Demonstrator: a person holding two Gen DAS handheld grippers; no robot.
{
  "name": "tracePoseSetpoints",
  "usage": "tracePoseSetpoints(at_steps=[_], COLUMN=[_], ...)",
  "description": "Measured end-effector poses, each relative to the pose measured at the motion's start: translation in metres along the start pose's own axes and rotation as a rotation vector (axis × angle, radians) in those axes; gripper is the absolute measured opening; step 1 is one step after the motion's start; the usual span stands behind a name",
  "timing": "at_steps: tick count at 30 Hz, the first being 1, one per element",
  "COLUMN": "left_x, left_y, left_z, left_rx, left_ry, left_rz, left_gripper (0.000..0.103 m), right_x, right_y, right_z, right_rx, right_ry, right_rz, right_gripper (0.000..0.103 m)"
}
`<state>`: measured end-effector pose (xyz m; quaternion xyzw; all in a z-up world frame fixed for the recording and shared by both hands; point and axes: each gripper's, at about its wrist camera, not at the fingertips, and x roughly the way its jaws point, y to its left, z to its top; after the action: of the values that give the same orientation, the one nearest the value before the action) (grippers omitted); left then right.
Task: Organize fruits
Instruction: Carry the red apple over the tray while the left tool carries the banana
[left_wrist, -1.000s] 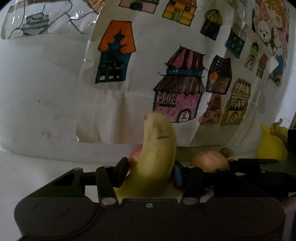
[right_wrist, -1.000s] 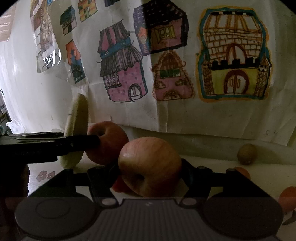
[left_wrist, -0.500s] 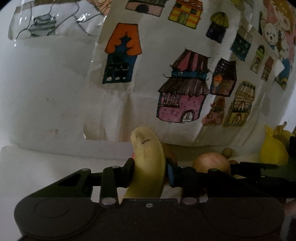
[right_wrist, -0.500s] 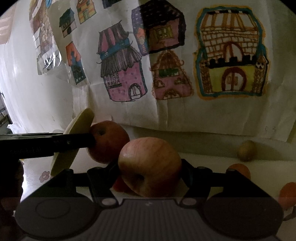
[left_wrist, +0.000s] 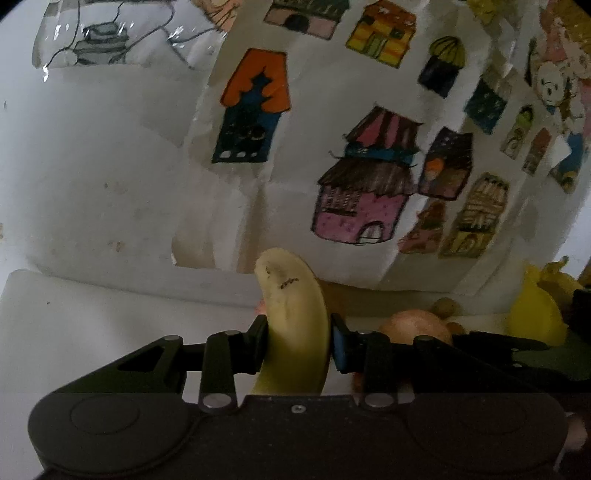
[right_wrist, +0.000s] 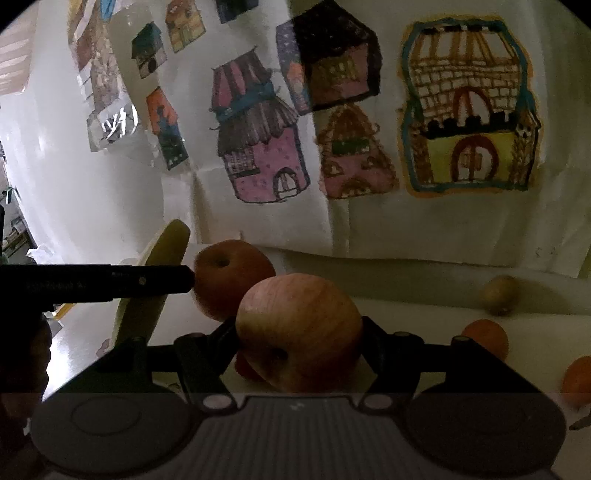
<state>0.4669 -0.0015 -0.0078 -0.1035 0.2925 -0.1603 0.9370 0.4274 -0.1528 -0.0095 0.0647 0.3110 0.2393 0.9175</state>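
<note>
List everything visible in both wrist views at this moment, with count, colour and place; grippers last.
banana: one, yellow, upright between the left fingers.
apples: two, red-yellow; one between the right fingers, one on the table behind it.
oranges: two, orange; one on the table at right, one at the right edge.
small round fruit: one, brown, by the wall.
yellow object: one, far right, too dim to name.
house drawings: several, multicoloured, on the wall.
table: one, white.
left gripper: black, shut on the banana.
right gripper: black, shut on an apple.
</note>
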Motion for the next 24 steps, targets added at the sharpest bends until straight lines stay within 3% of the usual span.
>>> tracePoseSetpoints(at_steps=[11,24], left_x=[-0.024,-0.093], left_y=[-0.022,-0.059], left_z=[0.005,0.006], left_rx=[0.004,0.042], left_ry=[-0.004,-0.048], left_rz=[-0.074,-0.112], left_gripper=[0.036,0.035], right_x=[-0.052,-0.117], right_y=[0.002,0.021], right_z=[-0.002,-0.013], right_rx=[0.046,0.036], right_ry=[-0.029,-0.081], right_rz=[-0.014,-0.047], right_gripper=[0.072,0.072])
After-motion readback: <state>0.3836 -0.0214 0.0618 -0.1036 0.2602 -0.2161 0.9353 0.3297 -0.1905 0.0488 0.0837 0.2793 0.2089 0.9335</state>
